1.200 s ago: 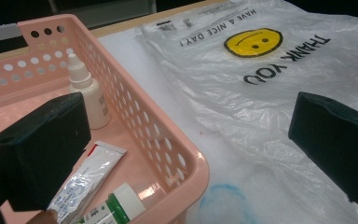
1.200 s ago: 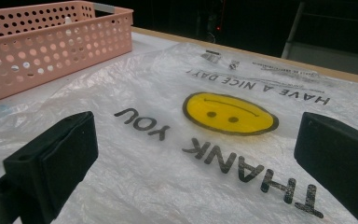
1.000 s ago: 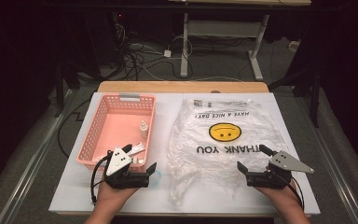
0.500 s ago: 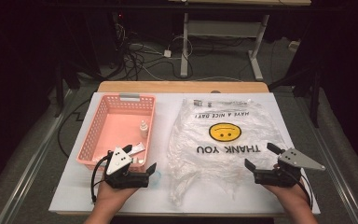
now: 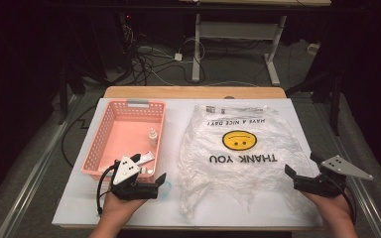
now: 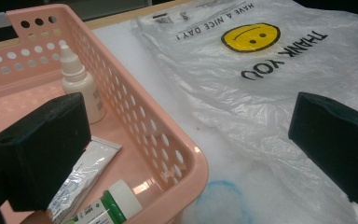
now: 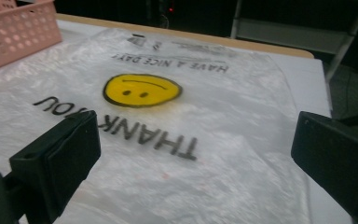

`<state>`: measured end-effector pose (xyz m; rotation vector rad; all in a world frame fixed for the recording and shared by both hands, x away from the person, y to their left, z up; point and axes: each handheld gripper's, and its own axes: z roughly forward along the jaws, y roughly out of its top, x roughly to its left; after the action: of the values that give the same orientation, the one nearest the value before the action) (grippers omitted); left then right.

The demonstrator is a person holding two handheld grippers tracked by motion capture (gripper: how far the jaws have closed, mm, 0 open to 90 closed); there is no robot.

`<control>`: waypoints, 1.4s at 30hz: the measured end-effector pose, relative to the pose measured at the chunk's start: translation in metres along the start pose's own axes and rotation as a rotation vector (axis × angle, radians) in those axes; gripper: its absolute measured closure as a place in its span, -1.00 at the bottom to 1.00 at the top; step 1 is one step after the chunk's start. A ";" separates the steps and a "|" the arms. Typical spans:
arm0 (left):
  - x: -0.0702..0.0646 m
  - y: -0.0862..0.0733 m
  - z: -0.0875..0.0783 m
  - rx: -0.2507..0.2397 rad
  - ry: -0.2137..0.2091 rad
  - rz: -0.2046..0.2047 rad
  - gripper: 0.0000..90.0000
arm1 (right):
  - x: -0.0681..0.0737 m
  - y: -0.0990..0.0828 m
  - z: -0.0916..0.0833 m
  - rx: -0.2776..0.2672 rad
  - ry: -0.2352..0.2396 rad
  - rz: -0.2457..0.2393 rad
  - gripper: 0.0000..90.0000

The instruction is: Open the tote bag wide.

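Rightward off the bag went the right gripper [image 5: 302, 174], jaws wide; the left gripper [image 5: 151, 175] gaped, unmoved. White table [image 5: 278, 218], dark room. Crinkled smiley plastic bag [image 5: 238, 153] lay flat between both fingers.

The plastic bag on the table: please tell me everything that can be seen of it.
The plastic bag is thin, clear and crinkled, and it lies flat and looks empty on the white table cover, to the right of the pink basket. It bears a yellow smiley face and black words, "THANK YOU" and "HAVE A NICE DAY!", upside down in the high view. Its near edge is bunched and wrinkled. The right gripper is open at its right edge; whether they touch cannot be told.
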<state>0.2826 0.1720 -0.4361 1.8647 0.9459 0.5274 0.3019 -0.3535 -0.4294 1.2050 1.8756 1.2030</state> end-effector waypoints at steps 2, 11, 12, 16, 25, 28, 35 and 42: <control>0.000 0.000 0.000 0.001 -0.001 0.000 -1.00 | -0.010 -0.004 -0.003 0.015 -0.020 0.026 -0.93; 0.001 0.000 0.000 0.003 -0.002 0.001 -1.00 | -0.030 -0.023 -0.007 0.100 -0.063 0.068 -0.76; 0.001 0.000 0.000 0.003 -0.002 0.001 -1.00 | -0.030 -0.023 -0.007 0.100 -0.063 0.068 -0.76; 0.000 0.000 0.000 0.003 -0.003 0.005 -1.00 | -0.040 -0.030 -0.004 0.142 -0.075 0.110 -0.62; -0.001 0.000 0.001 0.008 -0.008 0.007 -1.00 | -0.050 -0.040 0.004 0.234 -0.071 0.180 -0.21; -0.001 0.000 0.001 0.009 -0.008 0.007 -1.00 | -0.053 -0.043 0.005 0.256 -0.061 0.197 -0.07; -0.001 0.000 0.001 0.009 -0.009 0.008 -1.00 | -0.052 -0.045 0.009 0.295 -0.054 0.190 0.36; -0.001 0.000 0.000 0.010 -0.009 0.010 -1.00 | -0.048 -0.044 0.010 0.312 -0.044 0.150 0.95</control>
<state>0.2823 0.1708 -0.4360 1.8796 0.9353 0.5206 0.3132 -0.4014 -0.4733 1.5494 2.0215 0.9719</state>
